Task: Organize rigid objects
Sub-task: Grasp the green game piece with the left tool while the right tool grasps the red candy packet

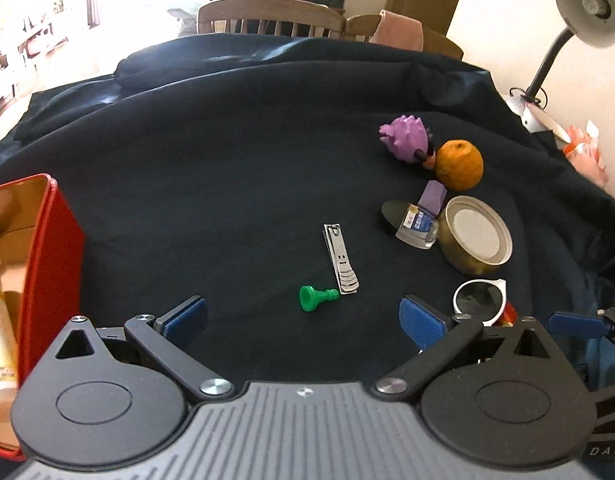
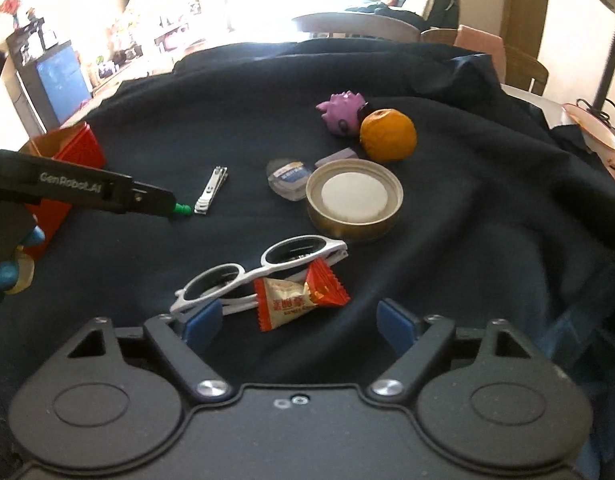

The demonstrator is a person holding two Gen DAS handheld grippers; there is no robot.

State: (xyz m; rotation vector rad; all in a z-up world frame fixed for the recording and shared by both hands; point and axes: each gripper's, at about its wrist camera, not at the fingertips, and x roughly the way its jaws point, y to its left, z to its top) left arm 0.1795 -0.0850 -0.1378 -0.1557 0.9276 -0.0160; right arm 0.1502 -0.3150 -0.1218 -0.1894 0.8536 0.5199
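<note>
Lying nearest the right wrist camera: a candy packet [image 2: 297, 298], resting against the white sunglasses [image 2: 263, 270], just ahead of the right gripper [image 2: 295, 320], whose blue pads are standing spread wide with nothing between them. Hovering low over the dark cloth [image 2: 467, 240].

Sitting nearest the left wrist camera: a green chess pawn [image 1: 316, 298], lying on its side, its head almost touching the foot of the nail clipper [image 1: 341, 258]. Pointing at it with the left gripper [image 1: 303, 316], jaws likewise gaping and empty, the pawn lying just beyond the fingertips and roughly centred between them.

Judging the pawn as the piece in hand: light, hard plastic, smooth and likely to roll or squirt out under a careless pinch. Best taking it across the narrow stem between base and head, squeezing gently, keeping clear of the clipper alongside so as not to drag it too.

Waiting at the far left: a red tin box [image 1: 47, 240], open, already holding some items, probably the destination.

Remaining farther back on the cloth: a purple spiky toy [image 1: 403, 138] touching an orange [image 1: 459, 164], a purple eraser-like block [image 1: 433, 196], a small clear case [image 1: 417, 228] and a round metal lid [image 1: 477, 234] lying upturned.
</note>
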